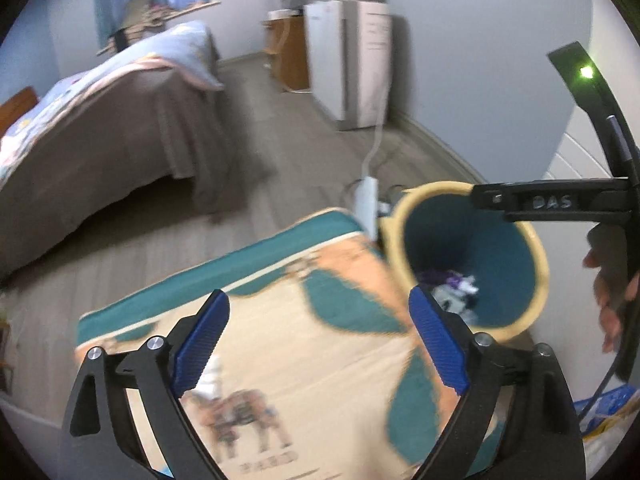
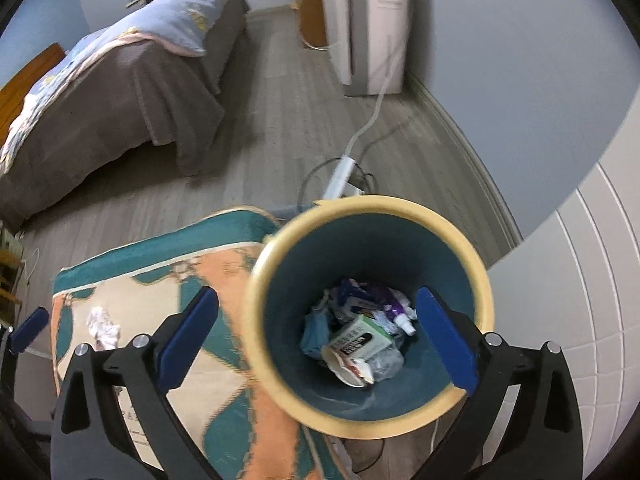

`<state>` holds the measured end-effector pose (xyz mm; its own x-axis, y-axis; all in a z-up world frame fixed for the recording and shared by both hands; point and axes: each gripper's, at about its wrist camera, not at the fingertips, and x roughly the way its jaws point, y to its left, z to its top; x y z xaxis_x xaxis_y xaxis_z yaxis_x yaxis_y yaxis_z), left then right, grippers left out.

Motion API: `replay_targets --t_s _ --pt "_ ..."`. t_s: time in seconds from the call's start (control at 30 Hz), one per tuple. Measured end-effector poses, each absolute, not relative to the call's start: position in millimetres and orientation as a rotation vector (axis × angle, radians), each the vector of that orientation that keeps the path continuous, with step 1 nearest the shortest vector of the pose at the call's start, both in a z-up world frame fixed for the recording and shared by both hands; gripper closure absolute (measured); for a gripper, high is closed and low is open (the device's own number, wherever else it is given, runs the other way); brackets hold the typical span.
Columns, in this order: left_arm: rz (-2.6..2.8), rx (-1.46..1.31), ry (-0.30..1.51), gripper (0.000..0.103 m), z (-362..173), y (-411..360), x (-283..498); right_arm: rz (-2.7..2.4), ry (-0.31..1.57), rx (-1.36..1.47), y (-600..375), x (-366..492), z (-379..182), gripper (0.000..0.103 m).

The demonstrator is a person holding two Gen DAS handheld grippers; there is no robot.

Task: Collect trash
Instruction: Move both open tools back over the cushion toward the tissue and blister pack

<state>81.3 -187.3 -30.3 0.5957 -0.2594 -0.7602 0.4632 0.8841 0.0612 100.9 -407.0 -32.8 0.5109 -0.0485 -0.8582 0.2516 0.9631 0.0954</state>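
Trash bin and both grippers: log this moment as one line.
left gripper: open, empty, above rug | right gripper: open, empty, above trash bin | bin: holds trash | crumpled paper: on rug

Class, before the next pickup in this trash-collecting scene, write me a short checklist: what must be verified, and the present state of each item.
1. Left hand-held gripper open and empty: ok.
2. Right hand-held gripper open and empty: ok.
3. Bin upright, mouth unobstructed: ok.
4. Room left in the bin above the trash: ok, it covers only the bottom.
5. Next target found: ok, a crumpled paper lies on the patterned rug.
6. Other litter beyond the rug: cannot tell.
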Motion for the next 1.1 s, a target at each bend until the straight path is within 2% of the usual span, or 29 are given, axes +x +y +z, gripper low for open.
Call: replay_targets --t_s 0.4,0.57,0.7,1.1 --pt "-0.218 0.157 0.840 0.010 -25.9 -56.5 56.9 0.046 1.064 0.116 -290.2 117.9 -40.1 0.006" --pt "-0.145 0.110 0.902 0.010 -52.7 -17.7 51.4 0.084 1.096 0.060 -253.4 118.9 -47.7 0.006" --pt "-0.126 0.181 0.947 0.010 -77.3 0.8 43.8 0.100 1.114 0.042 -232.1 119.0 -52.3 0.006" --pt "-0.170 0.240 1.123 0.010 -139.5 25.0 25.9 0.125 1.184 0.016 -165.7 127.2 -84.1 0.006"
